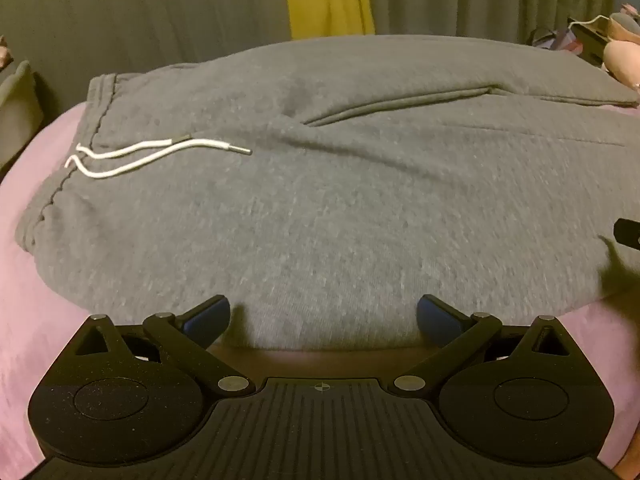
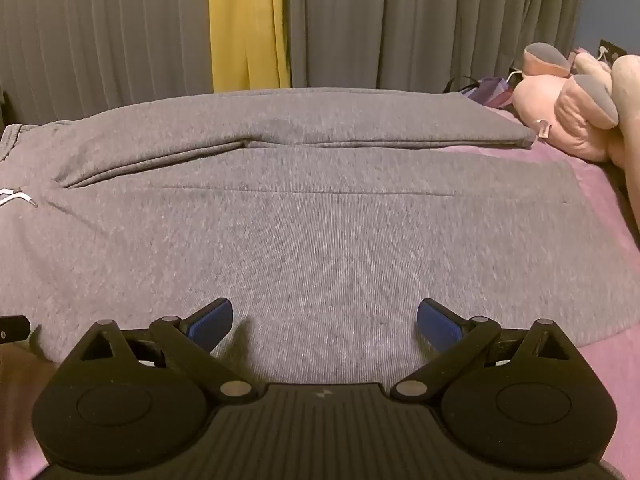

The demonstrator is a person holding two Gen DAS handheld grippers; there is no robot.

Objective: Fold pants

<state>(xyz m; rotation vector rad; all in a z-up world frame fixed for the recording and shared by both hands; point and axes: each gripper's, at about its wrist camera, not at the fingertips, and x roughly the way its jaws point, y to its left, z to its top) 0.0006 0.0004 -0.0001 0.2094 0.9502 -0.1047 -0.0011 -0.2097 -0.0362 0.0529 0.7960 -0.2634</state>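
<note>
Grey sweatpants [image 1: 320,208] lie flat on a pink bedsheet [image 1: 36,320], waistband at the left with a white drawstring [image 1: 152,156], legs running right. My left gripper [image 1: 323,316] is open and empty at the near edge of the pants, by the hip. My right gripper [image 2: 325,320] is open and empty over the near leg of the pants [image 2: 320,240]. The far leg [image 2: 320,128] lies folded along the back. The leg ends reach the right side near the sheet [image 2: 600,208].
Grey curtains [image 2: 400,20] with a yellow strip [image 2: 248,24] hang behind the bed. A pink plush toy [image 2: 572,108] lies at the far right by the leg ends. A dark bit of the other gripper [image 1: 626,232] shows at the left wrist view's right edge.
</note>
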